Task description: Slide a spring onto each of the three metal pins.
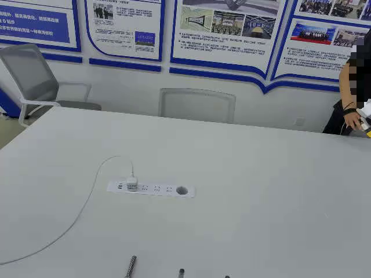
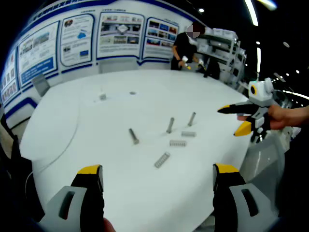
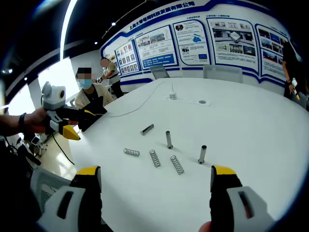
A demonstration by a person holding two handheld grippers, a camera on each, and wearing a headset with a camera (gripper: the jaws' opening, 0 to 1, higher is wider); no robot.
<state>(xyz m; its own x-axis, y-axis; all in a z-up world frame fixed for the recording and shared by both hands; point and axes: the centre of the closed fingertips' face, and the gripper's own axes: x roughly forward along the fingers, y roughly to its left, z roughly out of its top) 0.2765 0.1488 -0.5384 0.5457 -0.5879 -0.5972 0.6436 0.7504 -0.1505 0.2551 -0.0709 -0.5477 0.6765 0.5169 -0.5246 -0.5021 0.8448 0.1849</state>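
On the table [image 3: 251,135], 3 springs [image 3: 154,158] and 3 pins [image 3: 168,139] sit ahead of the spread left claw [image 2: 157,170] and spread right claw [image 3: 154,170].

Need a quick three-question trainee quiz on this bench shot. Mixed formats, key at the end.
1. How many springs lie loose on the table?
2. True or false: all three pins stand upright.
3. The left tool is: A) open and empty; B) shut on a spring; C) shut on a pin.

Key: 1) three; 2) false, one pin lies flat; 3) A.
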